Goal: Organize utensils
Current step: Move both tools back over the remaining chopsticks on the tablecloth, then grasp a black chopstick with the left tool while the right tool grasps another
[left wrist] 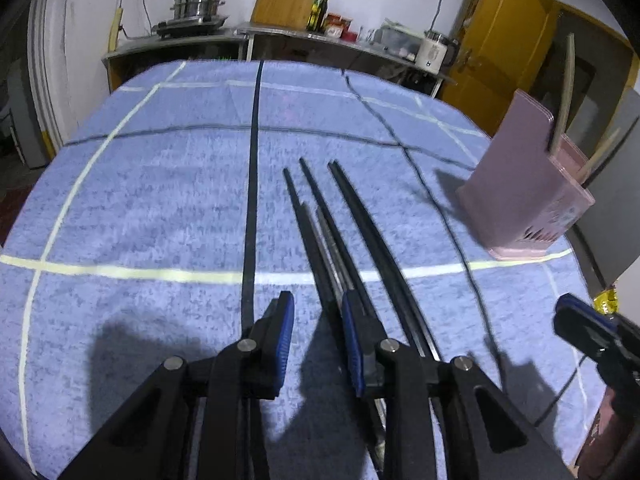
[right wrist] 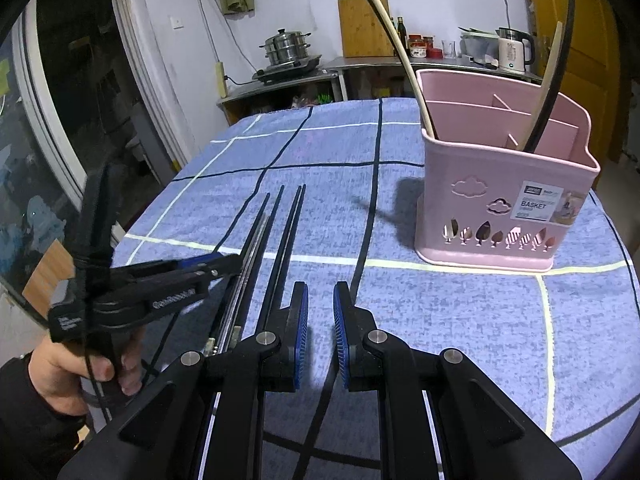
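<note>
The left claw [left wrist: 316, 336] hangs narrowly parted and empty right over the chopsticks [left wrist: 320, 220], which lie on the cloth [left wrist: 140, 200] pointing away along its fingers. The right claw [right wrist: 321, 336], narrow and empty, sits just beside them, the basket [right wrist: 500, 184] further right.
</note>
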The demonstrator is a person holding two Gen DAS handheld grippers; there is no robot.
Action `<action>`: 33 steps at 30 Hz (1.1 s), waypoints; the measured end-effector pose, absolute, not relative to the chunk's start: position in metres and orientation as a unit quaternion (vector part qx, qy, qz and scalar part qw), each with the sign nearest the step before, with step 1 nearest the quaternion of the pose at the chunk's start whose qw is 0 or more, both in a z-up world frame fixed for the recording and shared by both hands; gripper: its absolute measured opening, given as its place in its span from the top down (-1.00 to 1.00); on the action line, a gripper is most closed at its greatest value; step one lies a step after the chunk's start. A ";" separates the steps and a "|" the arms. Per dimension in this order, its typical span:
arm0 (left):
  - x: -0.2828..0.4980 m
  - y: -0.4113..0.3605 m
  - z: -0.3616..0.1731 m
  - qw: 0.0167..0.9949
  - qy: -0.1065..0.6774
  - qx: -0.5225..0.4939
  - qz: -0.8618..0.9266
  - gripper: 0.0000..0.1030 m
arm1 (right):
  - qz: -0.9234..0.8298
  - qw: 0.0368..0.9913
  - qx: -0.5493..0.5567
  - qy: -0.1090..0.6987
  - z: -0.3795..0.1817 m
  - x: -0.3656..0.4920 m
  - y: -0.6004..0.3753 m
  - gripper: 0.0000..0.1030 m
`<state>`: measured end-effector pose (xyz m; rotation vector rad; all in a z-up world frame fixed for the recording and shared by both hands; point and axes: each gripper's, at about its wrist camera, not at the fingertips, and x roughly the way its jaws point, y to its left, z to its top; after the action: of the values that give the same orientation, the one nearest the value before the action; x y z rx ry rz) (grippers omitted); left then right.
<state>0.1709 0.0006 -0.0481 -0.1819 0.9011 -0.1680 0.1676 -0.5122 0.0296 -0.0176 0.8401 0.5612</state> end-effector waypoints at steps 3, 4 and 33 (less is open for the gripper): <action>0.170 -0.001 -0.048 0.896 0.430 -0.079 -0.076 0.47 | 0.270 0.873 -0.008 0.405 0.026 0.171 -0.510 0.74; 0.170 -0.002 -0.048 0.898 0.428 -0.075 -0.073 0.42 | 0.270 0.873 -0.008 0.406 0.025 0.172 -0.509 0.74; 0.169 0.036 -0.046 0.892 0.442 -0.075 -0.053 0.69 | 0.301 0.845 -0.034 0.441 -0.012 0.229 -0.439 0.74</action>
<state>0.1692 0.0357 -0.0461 -0.1550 0.9180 -0.1105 0.2291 -0.4391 -0.0117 -0.0717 0.9312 0.6344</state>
